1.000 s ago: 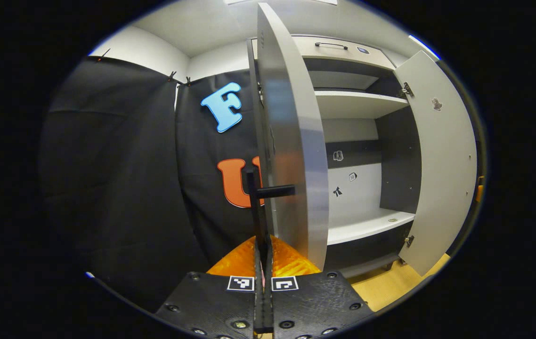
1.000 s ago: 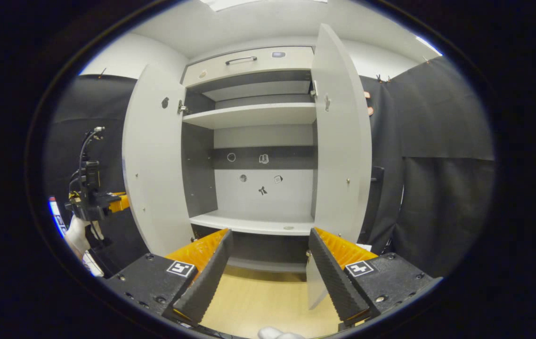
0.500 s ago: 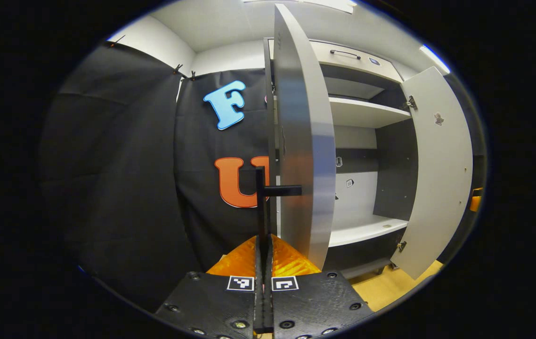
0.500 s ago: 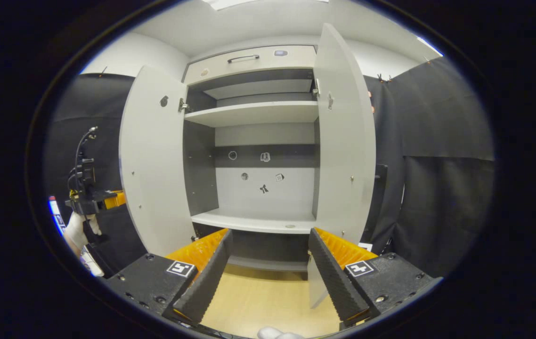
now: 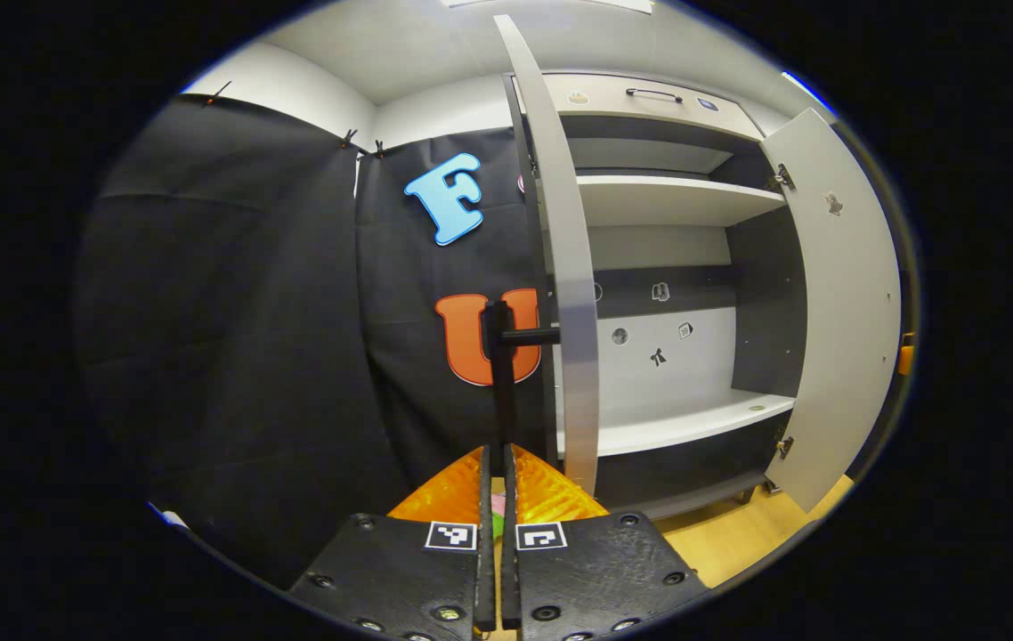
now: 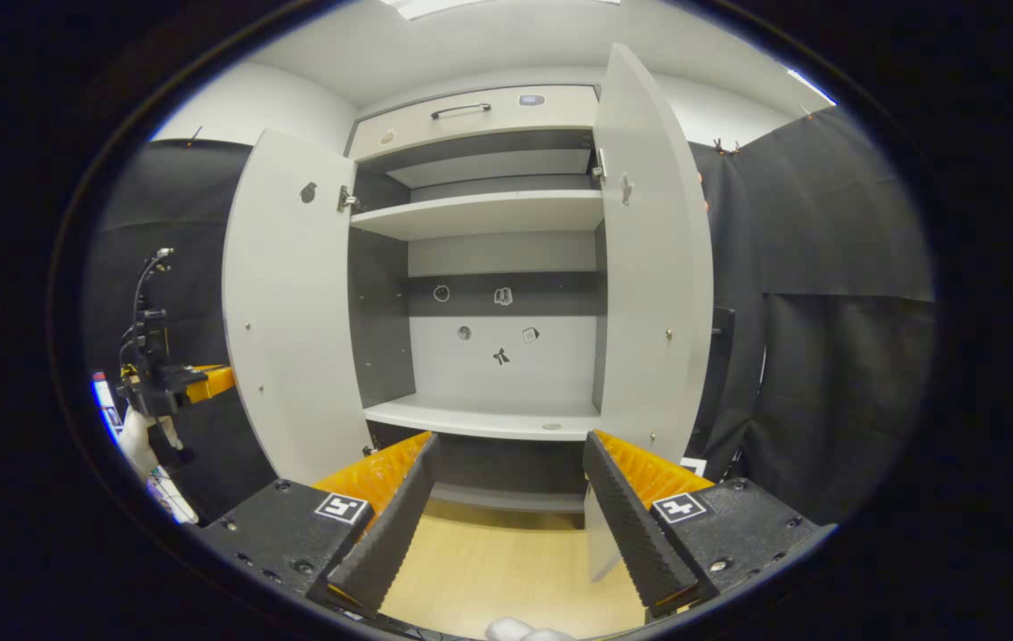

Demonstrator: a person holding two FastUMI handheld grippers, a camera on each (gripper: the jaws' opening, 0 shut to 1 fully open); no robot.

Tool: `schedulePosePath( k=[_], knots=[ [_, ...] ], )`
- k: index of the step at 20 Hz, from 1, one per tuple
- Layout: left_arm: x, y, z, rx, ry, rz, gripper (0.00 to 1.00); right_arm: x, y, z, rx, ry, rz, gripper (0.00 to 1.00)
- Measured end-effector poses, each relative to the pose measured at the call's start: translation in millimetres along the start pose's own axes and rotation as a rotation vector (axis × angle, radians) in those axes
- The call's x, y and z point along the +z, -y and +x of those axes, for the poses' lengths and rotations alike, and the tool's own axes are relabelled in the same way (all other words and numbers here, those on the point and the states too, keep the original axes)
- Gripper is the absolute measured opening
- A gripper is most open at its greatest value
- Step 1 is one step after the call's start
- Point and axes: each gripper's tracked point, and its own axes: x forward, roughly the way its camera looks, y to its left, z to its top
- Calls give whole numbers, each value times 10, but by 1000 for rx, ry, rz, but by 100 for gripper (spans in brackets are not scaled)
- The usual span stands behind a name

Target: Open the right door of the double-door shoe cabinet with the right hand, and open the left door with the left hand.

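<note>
Grey panels of the shoe cabinet [image 5: 676,267] stand swung out in the left gripper view. Its left door [image 5: 573,294] is seen nearly edge-on, with the black bar handle [image 5: 499,374] running down into the left gripper [image 5: 493,499]. That gripper's fingers are drawn to a thin slit around the handle's lower end, though whether they press on it cannot be told. Farther right, the right door [image 5: 845,303] hangs wide open beside the pale shelves [image 5: 667,198].

From the right gripper view, the cabinet faces front with both doors open. The right gripper [image 6: 511,499] is spread wide and holds nothing, low before the wooden floor [image 6: 506,570]. At far left, the left gripper sits by the outer face of the left door, held by a gloved hand [image 6: 140,441].
</note>
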Motion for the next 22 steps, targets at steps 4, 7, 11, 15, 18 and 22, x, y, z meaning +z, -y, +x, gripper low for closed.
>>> schedulePosePath(
  k=[4, 7, 11, 15, 18, 22],
  knots=[
    [-18, -58, -26, 18, -6, -9, 2, 50, -16, 2, 2, 15, -5, 100],
    [-108, -82, -74, 23, -47, -39, 5, 63, -11, 6, 5, 19, -12, 100],
    [-200, -308, -273, 108, -44, -3, 81, 79, -16, 62, 1, 17, -18, 99],
    [-158, -192, -546, 125, -38, -8, 97, 85, 11, 96, -12, 19, -23, 99],
    [-26, -21, -695, 114, -16, 1, 97, 83, 24, 143, -19, 15, -26, 100],
    [65, 537, -785, 12, 4, -37, 97, 56, 71, 134, -40, 10, -23, 100]
  ],
)
